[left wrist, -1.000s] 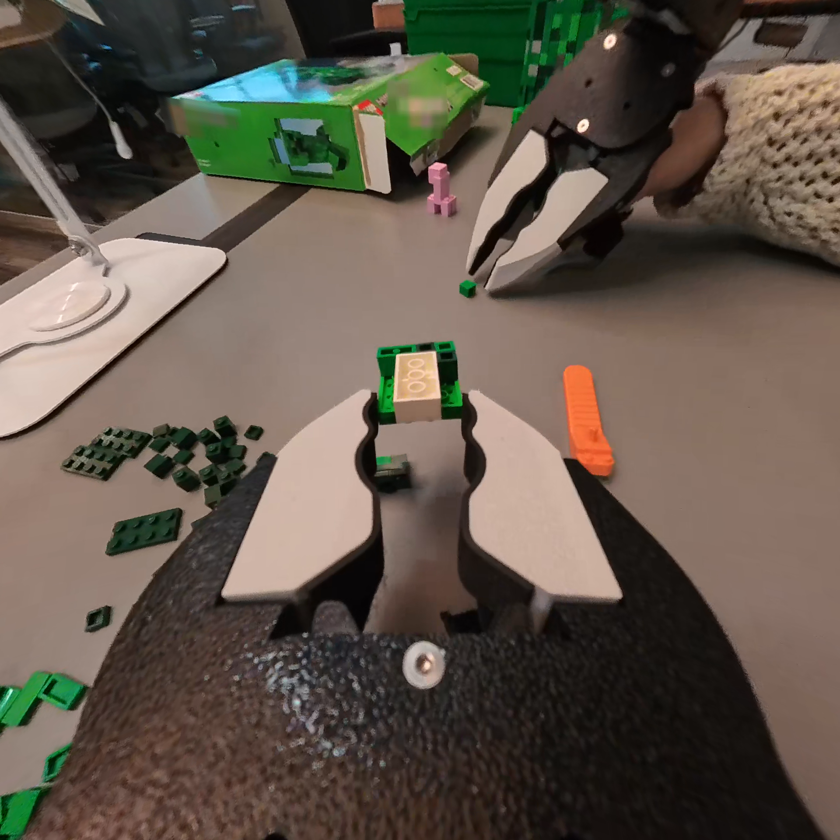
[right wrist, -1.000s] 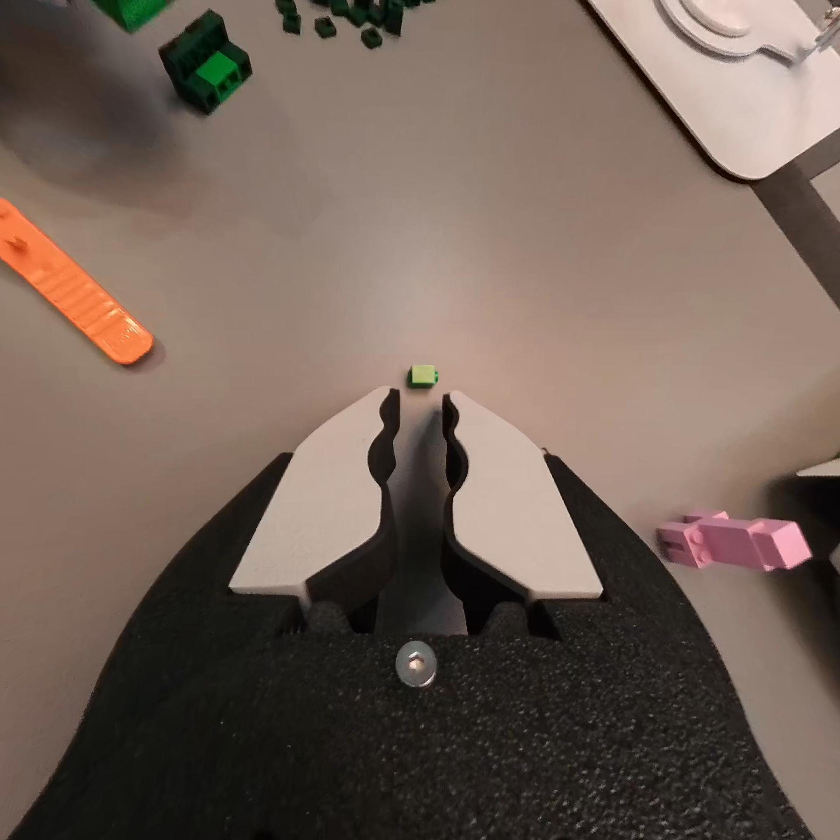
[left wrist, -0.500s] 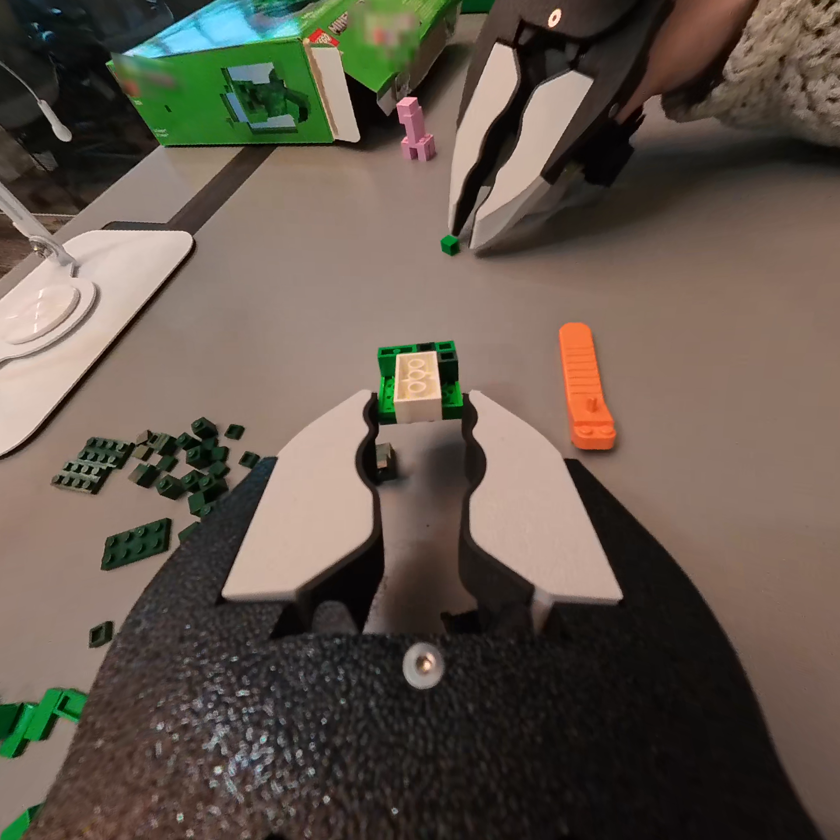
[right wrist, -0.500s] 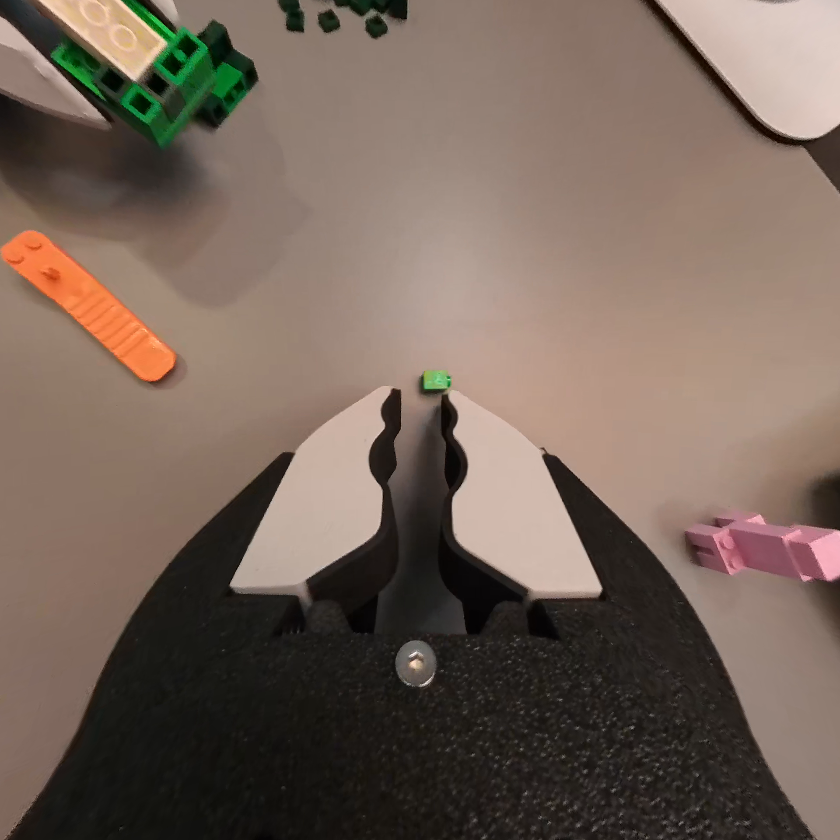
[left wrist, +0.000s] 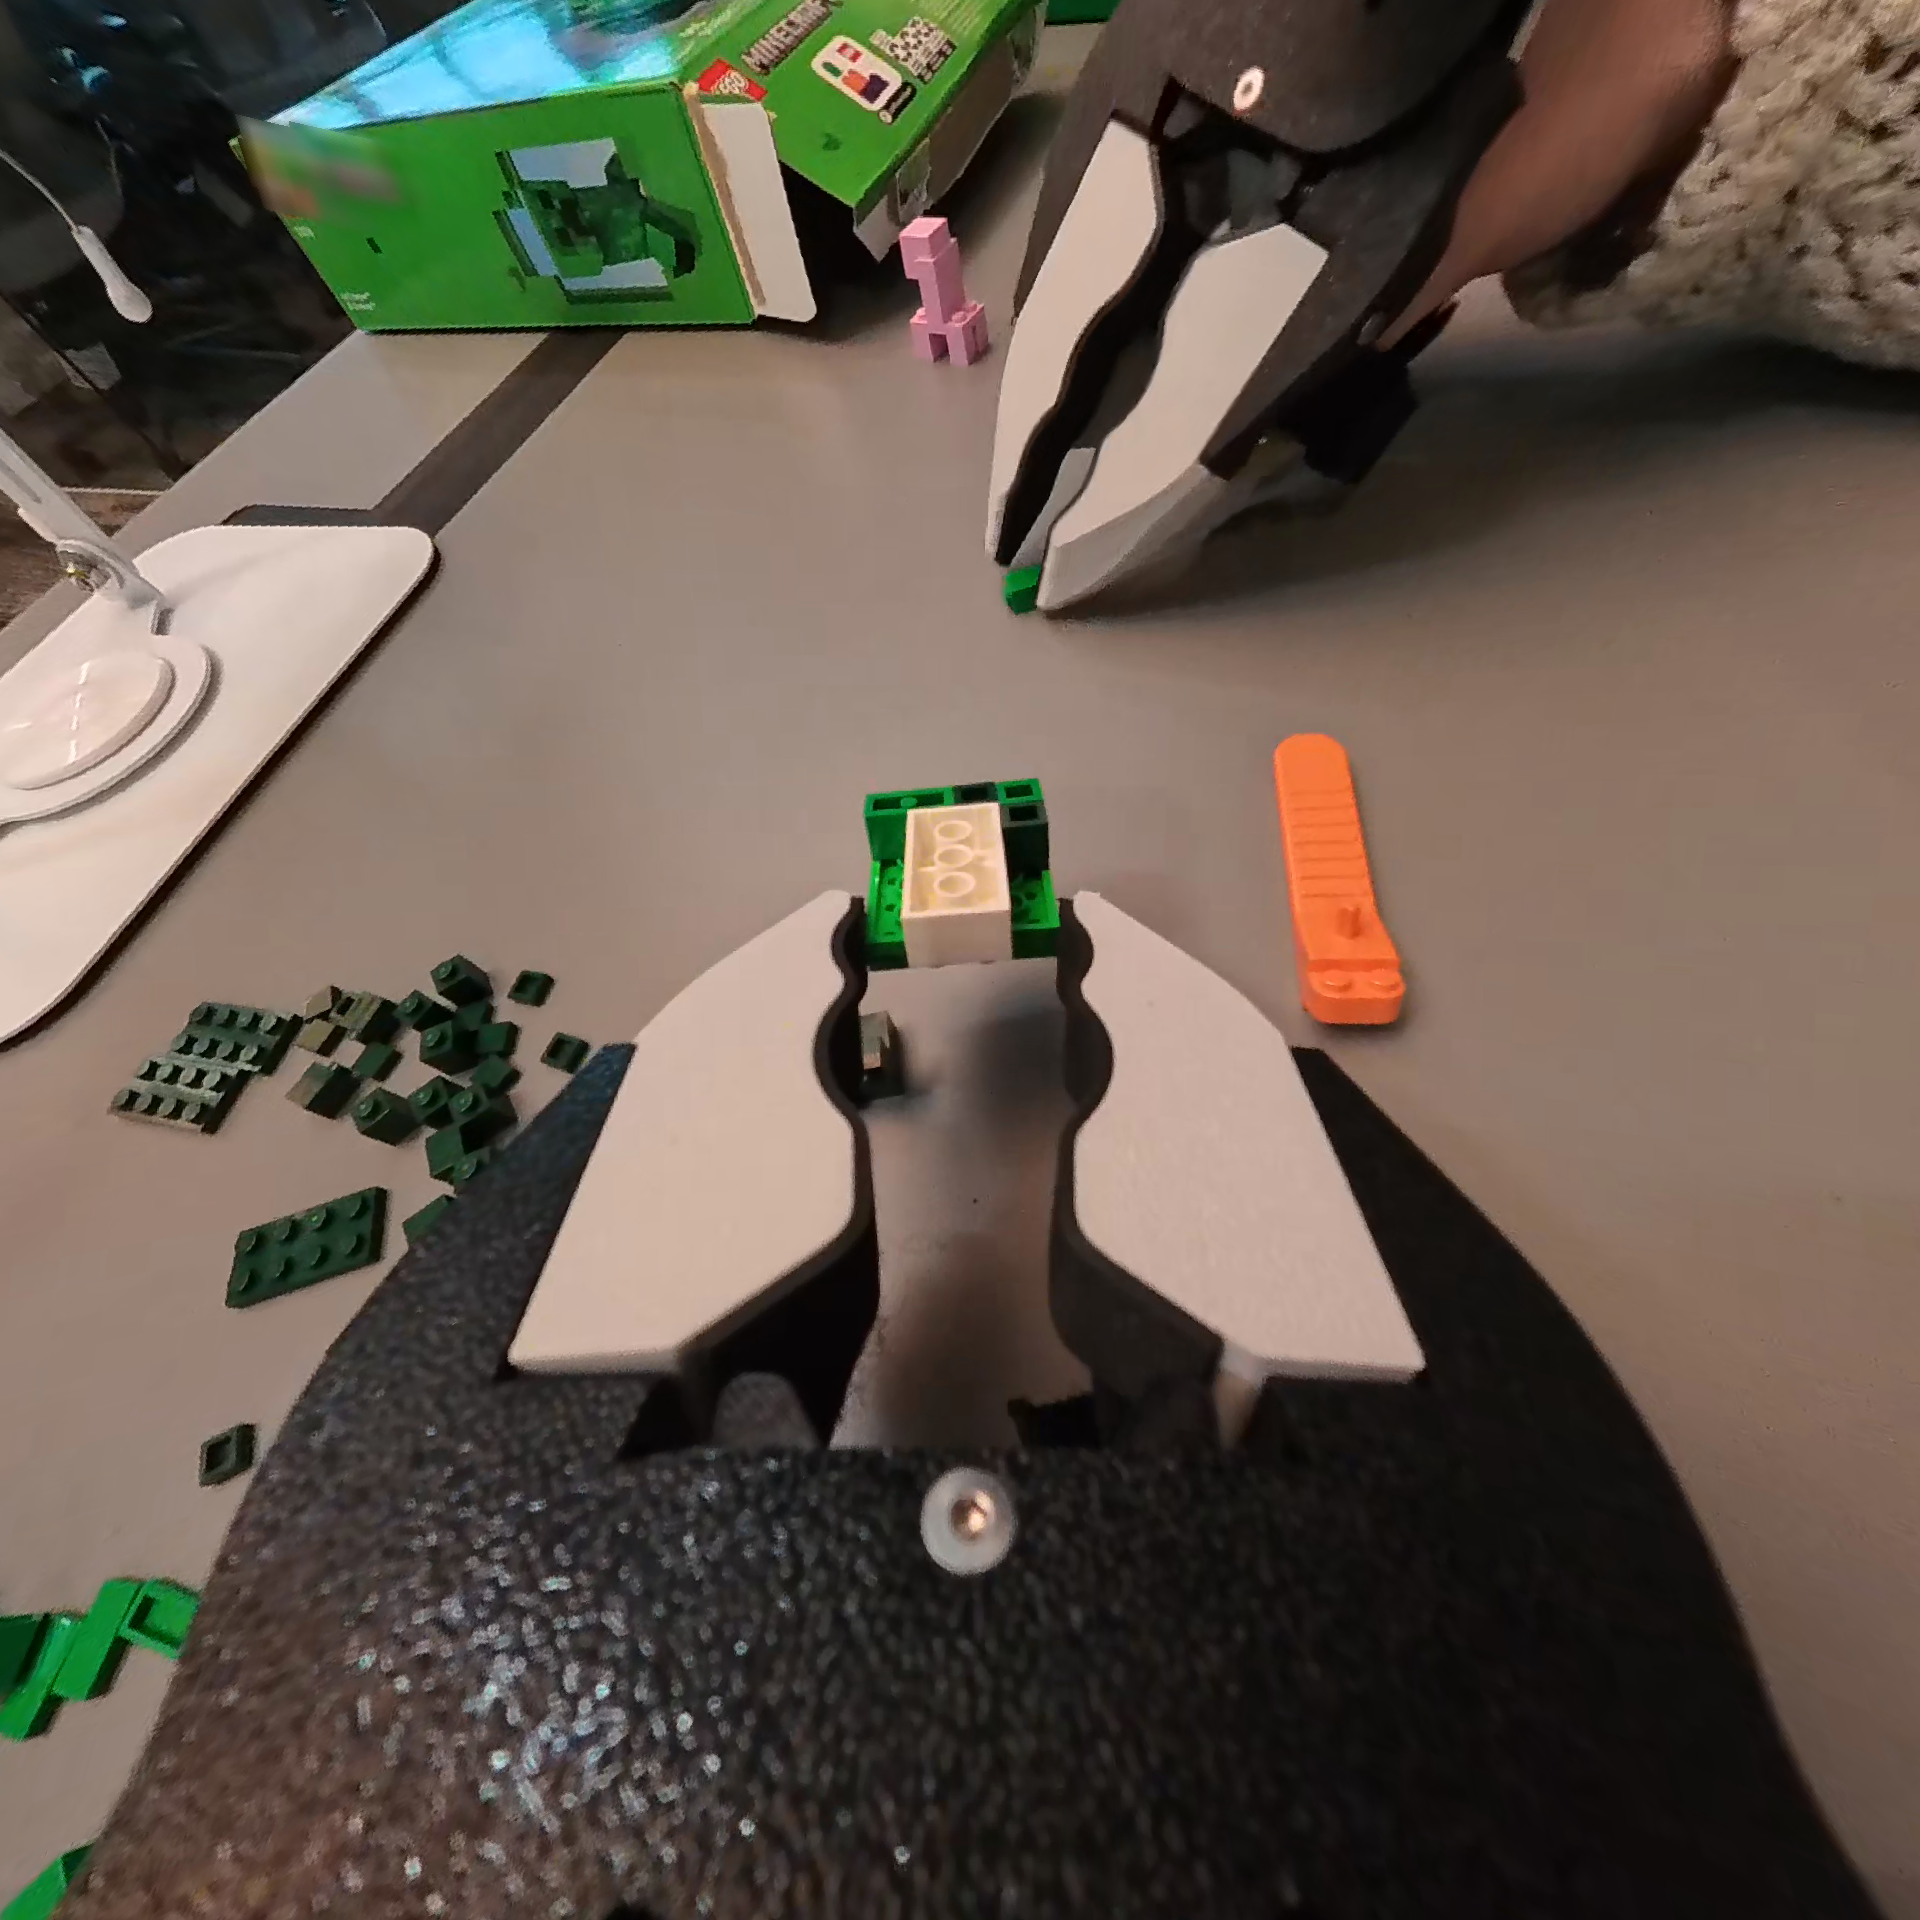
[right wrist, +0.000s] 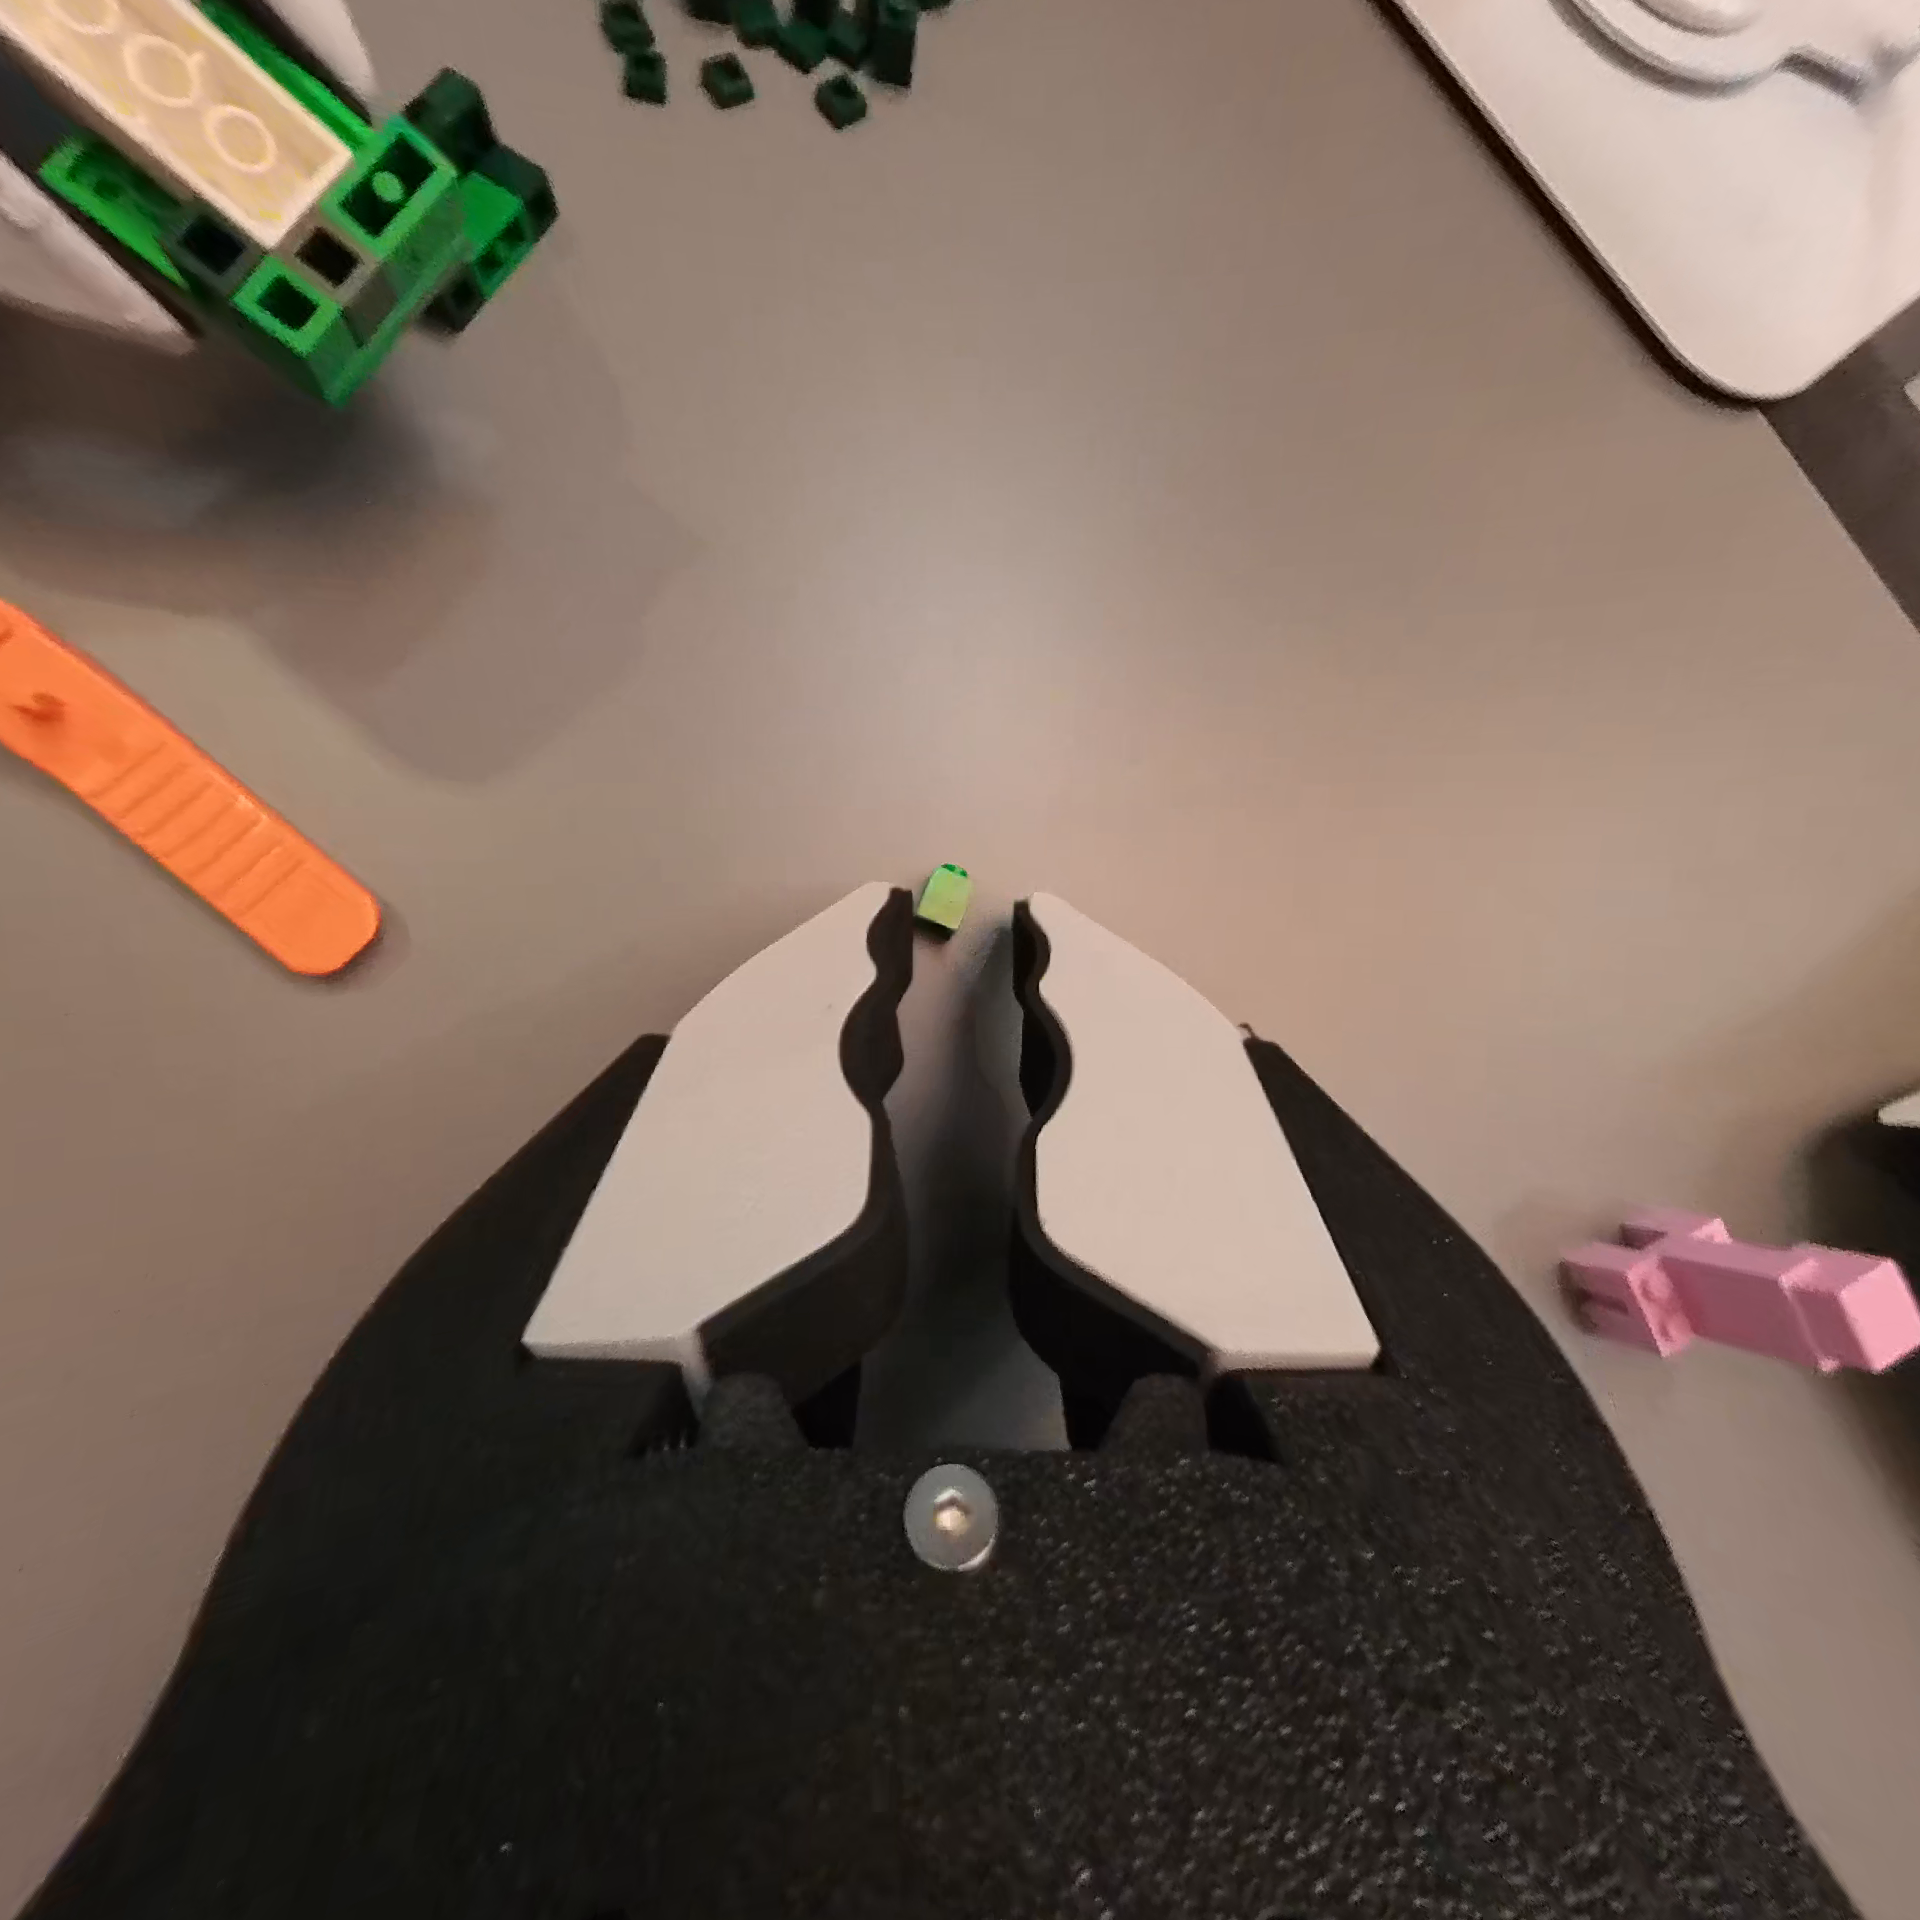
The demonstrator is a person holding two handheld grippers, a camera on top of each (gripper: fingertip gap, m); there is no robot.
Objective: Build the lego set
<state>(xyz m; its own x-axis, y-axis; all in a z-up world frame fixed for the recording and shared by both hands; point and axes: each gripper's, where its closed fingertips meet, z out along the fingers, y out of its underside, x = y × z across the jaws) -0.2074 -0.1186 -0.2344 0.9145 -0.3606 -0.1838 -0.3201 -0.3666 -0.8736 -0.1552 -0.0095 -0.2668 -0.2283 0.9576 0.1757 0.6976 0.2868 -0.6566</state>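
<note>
L gripper (left wrist: 961, 940) is clamped on a partly built lego block (left wrist: 961, 878), green w/ a white 2x-stud brick on top, pinched right at the fingertips and held above the grey table (left wrist: 727, 644); from the R wrist view the same block (right wrist: 281, 208) shows at upper left, tilted, w/ its shadow on the table below. R gripper (right wrist: 961, 920) has its tips down at the table, jaws a little apart, not gripping; a tiny green brick (right wrist: 943, 900) lies on the table at the mouth of the gap, against the inner edge of the left finger tip, clear of the other finger. From the L wrist view the R gripper (left wrist: 1029, 566) stands steeply, tips on the table well beyond the held block, the tiny brick (left wrist: 1021, 589) just peeking out at its tips. Orange brick separator (left wrist: 1335, 883) lies flat just right of the L gripper, between the two grippers. Pile of dark green loose pieces (left wrist: 353, 1060) sits left of the L gripper, a few bright green bits (left wrist: 83, 1662) nearer the camera at far left. Pink figure (left wrist: 940, 296) stands by the opened green box (left wrist: 582, 197) at the far edge, near the R gripper. White lamp base (left wrist: 156, 686) at left. A hand in a cream knit sleeve (left wrist: 1829, 166) holds the R gripper.
</note>
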